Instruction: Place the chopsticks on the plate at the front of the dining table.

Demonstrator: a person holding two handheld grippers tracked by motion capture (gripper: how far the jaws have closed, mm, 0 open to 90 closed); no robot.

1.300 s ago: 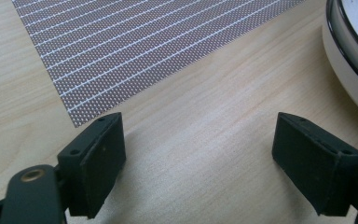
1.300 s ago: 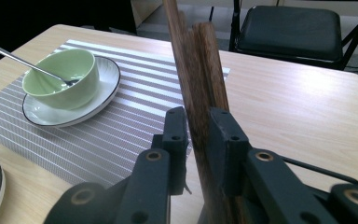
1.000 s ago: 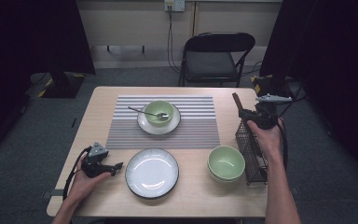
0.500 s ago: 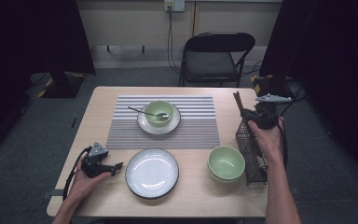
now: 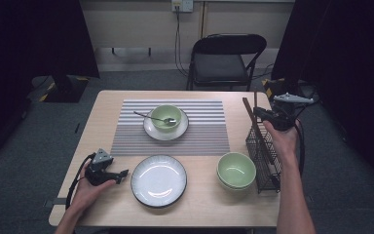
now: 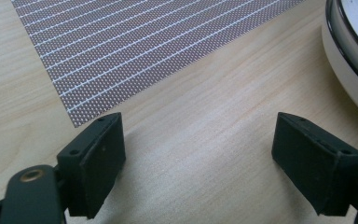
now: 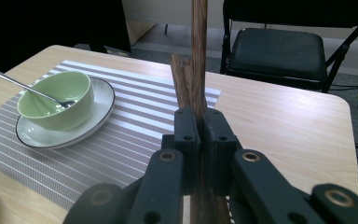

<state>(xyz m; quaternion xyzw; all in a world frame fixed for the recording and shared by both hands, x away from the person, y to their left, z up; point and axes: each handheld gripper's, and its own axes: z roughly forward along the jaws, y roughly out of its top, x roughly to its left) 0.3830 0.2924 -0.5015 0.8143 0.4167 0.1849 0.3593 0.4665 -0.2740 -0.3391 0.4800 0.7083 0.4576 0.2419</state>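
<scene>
Left claw (image 6: 200,163): jaws wide, nothing between them; it rests low on the worktop (image 5: 204,204) just beside the plate (image 5: 158,180), likely parked so the other hand can work alone.
Plate: lies at the near edge, its rim at the right of the left gripper view, apart from both jaws.
Stacked bowls (image 5: 236,170): green, to the right of the plate, just beside the rack (image 5: 263,156).
Rack: dark wire basket at the worktop's right edge, there to keep the chopsticks (image 7: 193,88) upright and easy to pinch from above.
Right claw (image 7: 201,135): jaws have just been closing and now stand narrow, clamped on the chopsticks, at mid-length.
Chopsticks: brown wooden sticks, gripped between the pads, rising above the claw and running down below it; I cannot tell whether their lower ends sit in the rack.
Mat (image 5: 170,129): striped, mid-worktop, laid as the place setting.
Bowl on saucer (image 5: 166,117): farther back on the mat, a spoon (image 5: 151,117) leaning in it.
Chair (image 5: 226,58): beyond the far edge.
</scene>
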